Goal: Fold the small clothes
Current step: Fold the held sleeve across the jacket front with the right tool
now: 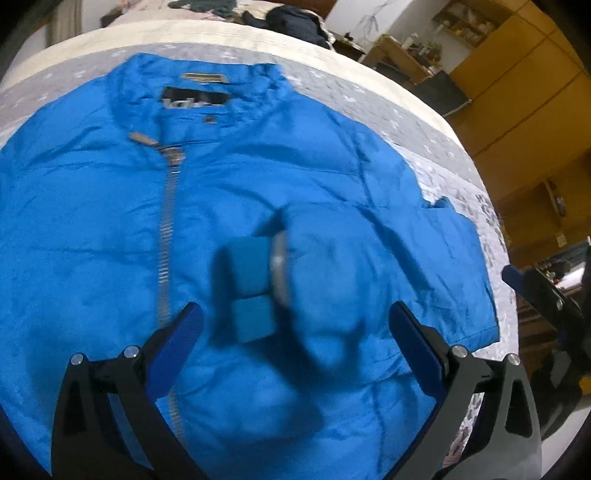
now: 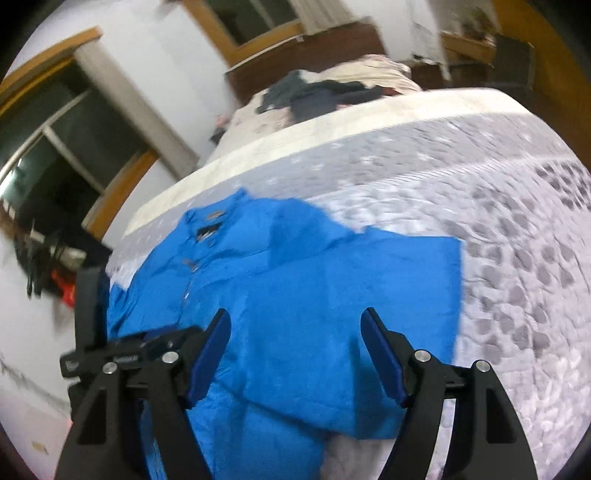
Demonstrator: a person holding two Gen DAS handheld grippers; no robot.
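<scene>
While both grippers gape, blue jacket (image 1: 258, 192) lies beneath.

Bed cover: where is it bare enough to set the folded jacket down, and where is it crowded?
Bare grey patterned cover lies right of the blue jacket, and a cream strip lies beyond its collar. The far end is crowded with dark clothes.

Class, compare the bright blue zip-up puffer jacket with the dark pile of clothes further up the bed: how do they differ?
The bright blue zip-up puffer jacket lies spread flat with its front up; the dark pile of clothes sits crumpled in a heap. The jacket lies near the grippers, the pile far behind it. Both rest on the bed.
</scene>
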